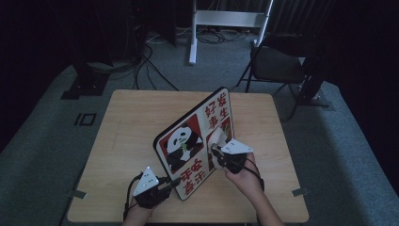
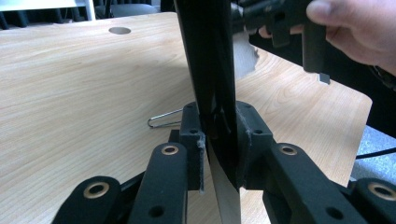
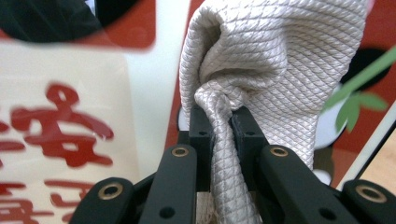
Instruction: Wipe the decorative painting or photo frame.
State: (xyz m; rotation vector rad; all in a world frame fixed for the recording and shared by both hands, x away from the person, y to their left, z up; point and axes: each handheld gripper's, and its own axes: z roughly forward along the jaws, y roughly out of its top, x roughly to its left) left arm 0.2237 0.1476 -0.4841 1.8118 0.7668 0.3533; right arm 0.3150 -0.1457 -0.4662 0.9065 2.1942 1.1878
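Both grippers were closed on something: the right gripper point(image 3: 219, 123) pinched a bunched beige cloth point(image 3: 275, 70) against the panda sign board point(image 1: 195, 141), and the left gripper point(image 2: 218, 140) clamped the board's lower edge, holding it tilted upright on the table point(image 1: 122, 122). Wiping the board's face seemed to be the step in hand; the next move called for dragging the cloth across it while the left grip stayed firm.

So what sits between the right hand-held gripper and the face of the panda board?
A bunched beige cloth: in the right gripper view the right hand-held gripper pinches it, and it lies in front of the panda board.
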